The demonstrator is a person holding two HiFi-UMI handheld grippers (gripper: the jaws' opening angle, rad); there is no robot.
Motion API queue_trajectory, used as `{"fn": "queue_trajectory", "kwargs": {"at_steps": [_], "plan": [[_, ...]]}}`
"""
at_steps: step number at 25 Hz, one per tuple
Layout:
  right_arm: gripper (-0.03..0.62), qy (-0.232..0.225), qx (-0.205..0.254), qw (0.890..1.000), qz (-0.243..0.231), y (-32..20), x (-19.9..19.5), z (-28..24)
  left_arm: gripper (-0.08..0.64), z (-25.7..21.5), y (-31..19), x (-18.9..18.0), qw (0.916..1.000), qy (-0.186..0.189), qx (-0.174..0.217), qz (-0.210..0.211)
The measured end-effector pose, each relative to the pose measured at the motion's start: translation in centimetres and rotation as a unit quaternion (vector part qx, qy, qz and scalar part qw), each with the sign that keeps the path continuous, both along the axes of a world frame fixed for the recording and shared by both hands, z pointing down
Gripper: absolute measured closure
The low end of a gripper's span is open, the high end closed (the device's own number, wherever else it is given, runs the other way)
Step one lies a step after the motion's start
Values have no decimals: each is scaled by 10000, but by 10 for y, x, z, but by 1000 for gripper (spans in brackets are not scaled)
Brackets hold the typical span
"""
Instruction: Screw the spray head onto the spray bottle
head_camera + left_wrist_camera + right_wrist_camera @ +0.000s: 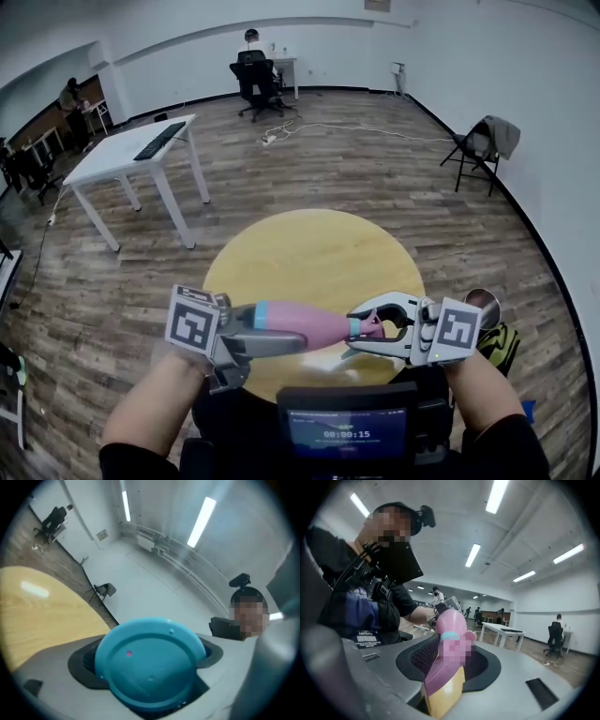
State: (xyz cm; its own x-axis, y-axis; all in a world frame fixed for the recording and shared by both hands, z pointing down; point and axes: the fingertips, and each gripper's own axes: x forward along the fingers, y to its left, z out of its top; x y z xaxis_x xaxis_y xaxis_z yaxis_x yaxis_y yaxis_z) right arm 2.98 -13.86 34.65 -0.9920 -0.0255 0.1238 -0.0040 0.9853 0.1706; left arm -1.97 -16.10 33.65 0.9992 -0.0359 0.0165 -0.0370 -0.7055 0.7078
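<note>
The pink spray bottle [309, 323] lay level in the air above the round yellow desk [309, 246], its blue base end pointing to the person's left. The spray head [372, 325] sat at its neck on the right. The left gripper [270, 330] had its fingers clamped on the blue base, and the right gripper [368, 327] had its fingers closed around the spray head. Wood floor [375, 169] surrounded the desk.

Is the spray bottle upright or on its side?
On its side: the spray bottle runs level between the left gripper at its blue base and the right gripper at the spray head.
</note>
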Motion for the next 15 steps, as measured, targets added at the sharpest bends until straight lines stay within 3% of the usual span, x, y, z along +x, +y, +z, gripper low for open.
{"fn": "queue_trajectory", "kwargs": {"at_steps": [1, 2, 3, 4, 5, 6, 7, 8, 9, 10, 11, 12, 15], "plan": [[431, -38, 3, 10000, 40, -2, 2, 1, 23, -4, -1, 0, 9991, 34, 400, -117], [434, -173, -295, 9994, 30, -6, 3, 2, 20, -8, -2, -2, 9934, -39, 1108, -285], [434, -358, -851, 9957, -39, -12, 4, 3, 18, -10, -5, -5, 9764, -278, 2078, -509], [434, -538, -1565, 9861, -162, -19, 5, 5, 18, -10, -7, -8, 9416, -685, 3215, -729], [434, -668, -2295, 9705, -313, -24, 6, 10, 9, -8, -8, -11, 8883, -1198, 4347, -866], [434, -729, -2921, 9525, -457, -27, 8, 18, 3, -3, -5, -12, 8275, -1700, 5276, -899], [434, -731, -3395, 9359, -584, -27, 8, 27, 3, 2, 1, -11, 7727, -2078, 5937, -857], [434, -709, -3712, 9232, -694, -26, 9, 35, 3, 8, 8, -8, 7279, -2309, 6412, -756], [434, -685, -3885, 9156, -784, -25, 9, 41, 3, 15, 15, -4, 6929, -2437, 6760, -595], [434, -657, -3942, 9127, -846, -23, 9, 44, 3, 23, 20, 0, 6678, -2526, 6990, -412], [434, -633, -3921, 9135, -880, -23, 9, 45, 3, 30, 22, 2, 6518, -2610, 7115, -276], [434, -632, -3869, 9154, -910, -23, 11, 44, 3, 34, 20, 2, 6440, -2691, 7158, -227], [436, -810, -3816, 9139, -1125, -21, 19, 31, 3, 32, 12, -9, 6403, -2896, 7105, -376]]}}
